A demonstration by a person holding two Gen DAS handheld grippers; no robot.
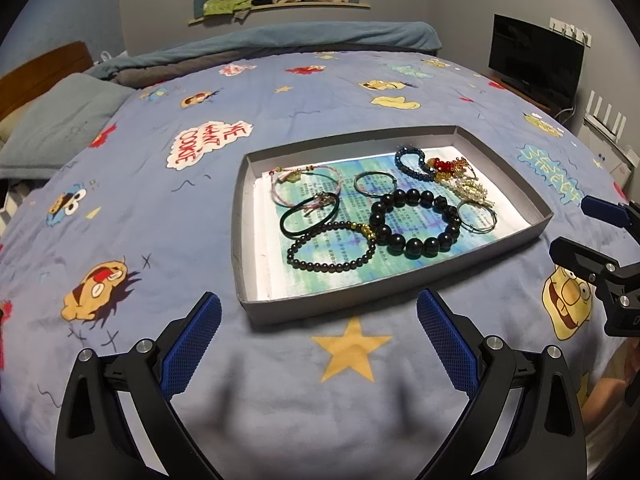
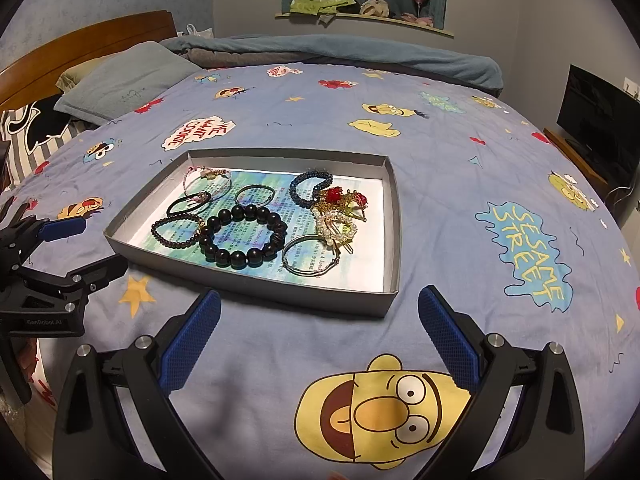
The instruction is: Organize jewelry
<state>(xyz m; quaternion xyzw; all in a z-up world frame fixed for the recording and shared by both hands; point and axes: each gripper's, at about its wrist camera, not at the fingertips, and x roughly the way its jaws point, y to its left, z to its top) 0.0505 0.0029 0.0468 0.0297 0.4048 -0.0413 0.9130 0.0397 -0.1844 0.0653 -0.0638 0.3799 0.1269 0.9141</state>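
A shallow grey tray [image 1: 245, 216] [image 2: 395, 236] lies on the bed and holds several pieces of jewelry on a printed sheet. Among them are a large black bead bracelet [image 1: 412, 249] [image 2: 238, 258], a thin dark bead bracelet [image 1: 332, 269] [image 2: 176, 245], a blue bead bracelet [image 1: 402, 165] [image 2: 298, 196], a red and gold piece [image 1: 440, 166] [image 2: 335, 194], a pearl clip [image 1: 472, 191] [image 2: 340, 227] and a silver bangle [image 2: 308, 271]. My left gripper [image 1: 318, 307] [image 2: 100, 243] hovers open just before the tray's near wall. My right gripper [image 2: 319, 303] [image 1: 576, 226] is open too, at the tray's near right corner. Neither holds anything.
The bed is covered by a blue cartoon-print quilt [image 1: 352, 400]. A grey pillow [image 2: 128, 80] and wooden headboard [image 2: 80, 40] are at the far left, a rolled blanket [image 1: 280, 44] along the far edge. A dark screen [image 1: 534, 60] stands on a low stand to the right.
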